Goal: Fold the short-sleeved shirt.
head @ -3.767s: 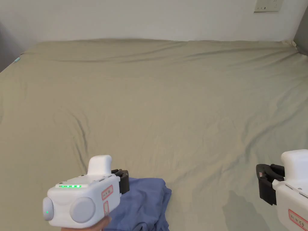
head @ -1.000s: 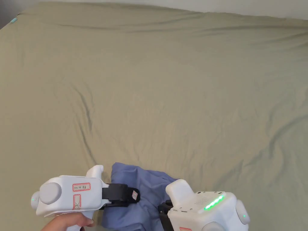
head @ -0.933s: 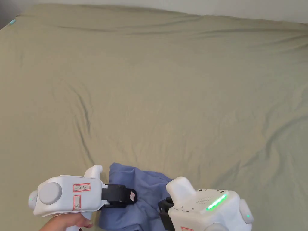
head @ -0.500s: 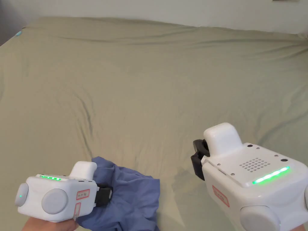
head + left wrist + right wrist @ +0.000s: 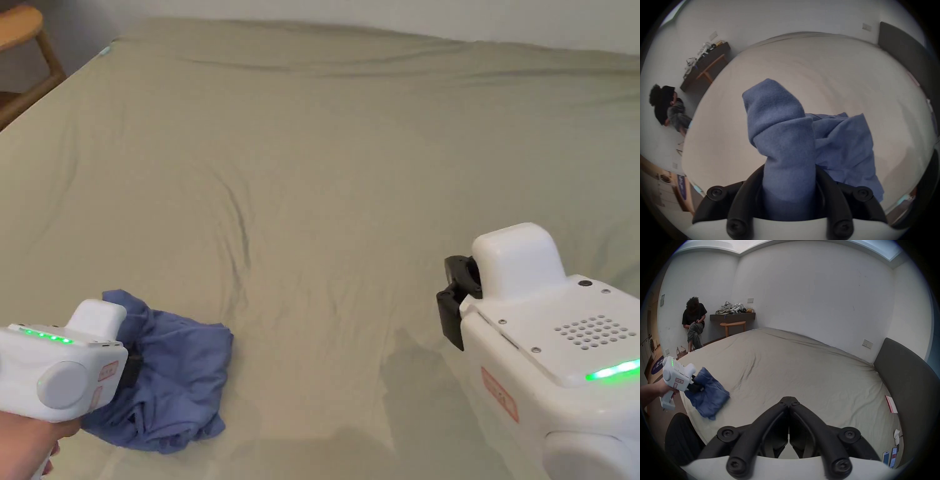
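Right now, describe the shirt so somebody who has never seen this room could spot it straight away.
Start at the big bed under its plain beige sheet. Go to its near left part, where the left gripper has its jaws clamped on a bunch of cloth. That crumpled blue shirt is the one coloured item lying on the sheet.

Shirt (image 5: 169, 375) bunched on bed (image 5: 350, 175) near-left corner (at left tool (image 5: 128, 370)), right tool (image 5: 451, 300) well apart, right
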`<move>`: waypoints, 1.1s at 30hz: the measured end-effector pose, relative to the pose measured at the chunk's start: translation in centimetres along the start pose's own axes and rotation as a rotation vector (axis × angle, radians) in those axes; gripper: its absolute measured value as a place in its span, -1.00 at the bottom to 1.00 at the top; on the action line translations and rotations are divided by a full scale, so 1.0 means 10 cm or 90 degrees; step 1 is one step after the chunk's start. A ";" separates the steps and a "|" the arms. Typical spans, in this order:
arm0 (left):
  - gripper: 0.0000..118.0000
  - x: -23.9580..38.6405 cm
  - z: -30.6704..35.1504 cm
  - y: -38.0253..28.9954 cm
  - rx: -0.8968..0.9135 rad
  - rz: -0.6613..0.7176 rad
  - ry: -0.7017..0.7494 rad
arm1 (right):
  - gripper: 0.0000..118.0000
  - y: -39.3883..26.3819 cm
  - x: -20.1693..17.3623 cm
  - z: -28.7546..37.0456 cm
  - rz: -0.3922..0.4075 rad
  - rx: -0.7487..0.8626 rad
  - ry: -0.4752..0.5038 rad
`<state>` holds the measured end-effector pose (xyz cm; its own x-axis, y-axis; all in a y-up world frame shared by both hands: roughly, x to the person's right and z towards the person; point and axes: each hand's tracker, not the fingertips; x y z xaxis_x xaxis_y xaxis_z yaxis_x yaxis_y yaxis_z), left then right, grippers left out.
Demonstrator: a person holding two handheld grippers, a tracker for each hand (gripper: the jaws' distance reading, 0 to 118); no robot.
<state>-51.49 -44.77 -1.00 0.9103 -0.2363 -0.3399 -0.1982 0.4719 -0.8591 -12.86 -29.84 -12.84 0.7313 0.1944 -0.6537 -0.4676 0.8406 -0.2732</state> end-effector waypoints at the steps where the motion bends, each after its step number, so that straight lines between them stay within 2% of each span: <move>1: -0.62 -0.12 -0.06 -0.02 -0.002 -0.006 0.022 | -0.96 0.01 -0.02 -0.03 0.000 -0.001 -0.002; 12: -0.63 -1.48 -0.54 0.06 -0.043 0.031 0.179 | -0.96 0.00 -0.23 -0.48 0.010 -0.056 -0.012; 17: -0.62 -1.99 -0.92 0.12 -0.083 -0.005 0.295 | -0.96 0.00 -0.25 -0.61 0.013 -0.079 -0.015; 18: -0.62 -2.06 -1.00 0.13 -0.097 0.019 0.296 | -0.96 -0.01 -0.25 -0.62 0.014 -0.080 -0.016; 20: -0.62 -2.14 -1.08 0.13 -0.113 0.069 0.238 | -0.96 -0.01 -0.24 -0.65 0.014 -0.086 -0.018; 21: -0.62 -2.13 -1.06 0.15 -0.104 0.056 0.246 | -0.96 -0.02 -0.24 -0.65 0.013 -0.091 -0.017; 22: -0.54 -2.13 -1.04 0.18 -0.107 0.044 0.247 | -0.96 -0.02 -0.23 -0.65 0.013 -0.098 -0.012; 23: -0.22 -2.14 -1.00 0.21 -0.115 0.038 0.238 | -0.96 -0.02 -0.21 -0.64 0.013 -0.102 -0.007; 24: 0.27 -2.13 -0.95 0.23 -0.112 0.033 0.240 | -0.96 -0.02 -0.19 -0.62 0.013 -0.101 -0.004; 25: 0.66 -2.12 -0.91 0.24 -0.083 -0.007 0.299 | -0.96 -0.02 -0.17 -0.60 0.012 -0.100 -0.003; 26: 0.77 -2.13 -0.82 0.24 -0.073 -0.029 0.293 | -0.96 -0.01 -0.14 -0.58 0.011 -0.099 -0.005; 28: 0.98 -2.26 -0.50 0.34 -0.030 0.024 0.244 | -0.96 -0.01 -0.08 -0.54 -0.003 -0.103 0.002; 31: 0.97 -2.19 0.08 0.60 0.078 0.110 0.234 | -0.96 -0.05 -0.04 -0.42 -0.015 -0.094 0.010; 33: 0.97 -2.06 0.56 0.75 0.197 0.158 0.199 | -0.96 -0.12 0.05 -0.36 -0.012 -0.080 0.007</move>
<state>-69.73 -31.61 1.73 0.6877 -0.3060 -0.6583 -0.2347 0.7644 -0.6005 -13.75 -32.59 -15.36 0.7353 0.1739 -0.6550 -0.5134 0.7739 -0.3708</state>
